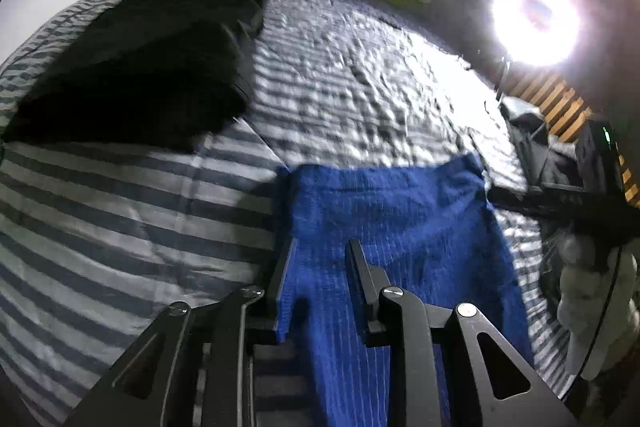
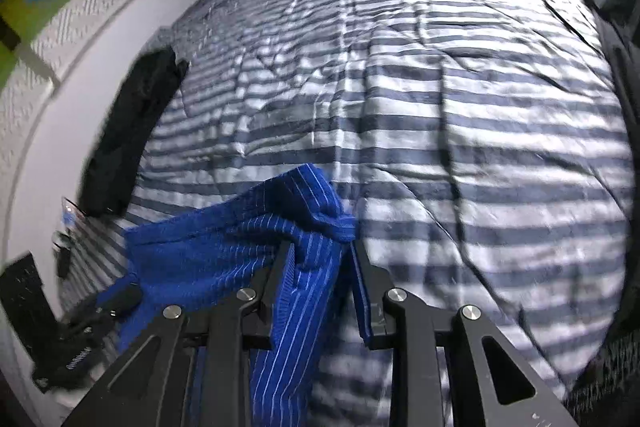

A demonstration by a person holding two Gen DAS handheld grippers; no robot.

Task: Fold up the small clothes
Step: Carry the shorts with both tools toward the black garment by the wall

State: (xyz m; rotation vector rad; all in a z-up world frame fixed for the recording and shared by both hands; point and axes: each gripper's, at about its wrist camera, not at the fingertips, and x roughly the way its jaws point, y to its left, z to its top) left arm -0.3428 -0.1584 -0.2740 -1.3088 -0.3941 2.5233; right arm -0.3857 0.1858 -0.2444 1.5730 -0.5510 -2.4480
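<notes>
Beside blue garment (image 1: 400,219), black clothes pile (image 1: 160,67)

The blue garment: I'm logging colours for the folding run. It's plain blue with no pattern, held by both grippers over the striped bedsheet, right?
Not plain. The blue garment has thin pale pinstripes, clearest in the right wrist view. The rest stands: the left gripper and right gripper both have it between their fingers, over the striped bedsheet.
</notes>
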